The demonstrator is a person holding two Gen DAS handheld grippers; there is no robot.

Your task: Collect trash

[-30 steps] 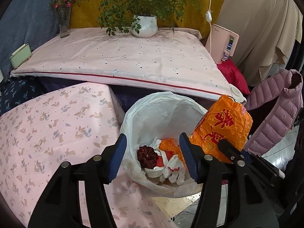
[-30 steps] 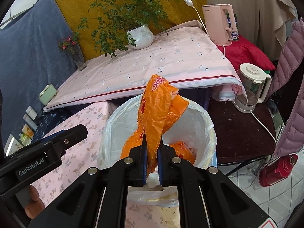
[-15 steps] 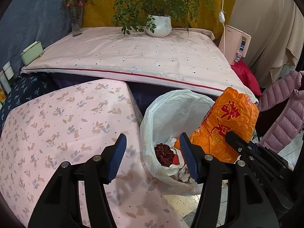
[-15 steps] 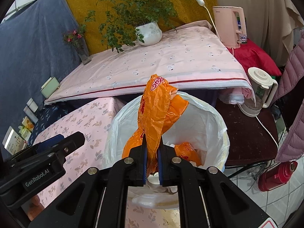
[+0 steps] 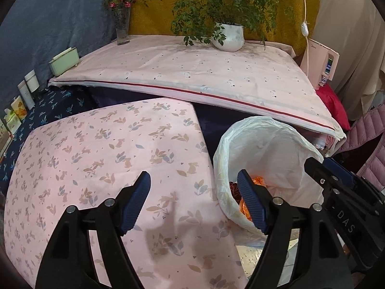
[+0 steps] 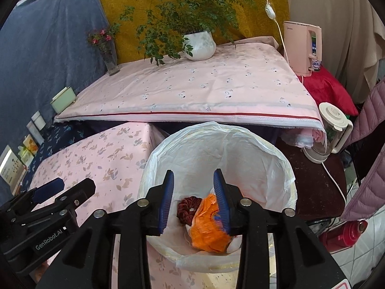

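Ribbed blue fingers of the right gripper [image 6: 193,192] have just been opening and stand parted, empty, above the white plastic-lined round bin [image 6: 276,161]. Inside lies the crumpled orange plastic bag [image 6: 208,228], beside a dark red scrunchie [image 6: 186,208]. Left gripper [image 5: 193,202], opening wider and empty, hovers over the pink leaf-print cloth surface [image 5: 96,149].

A crumpled orange plastic wrapper [image 6: 208,226] lies inside the round bin lined with a white plastic bag [image 6: 252,154], resting against a dark red ruffled scrunchie [image 6: 186,208] and white scraps at the bottom.
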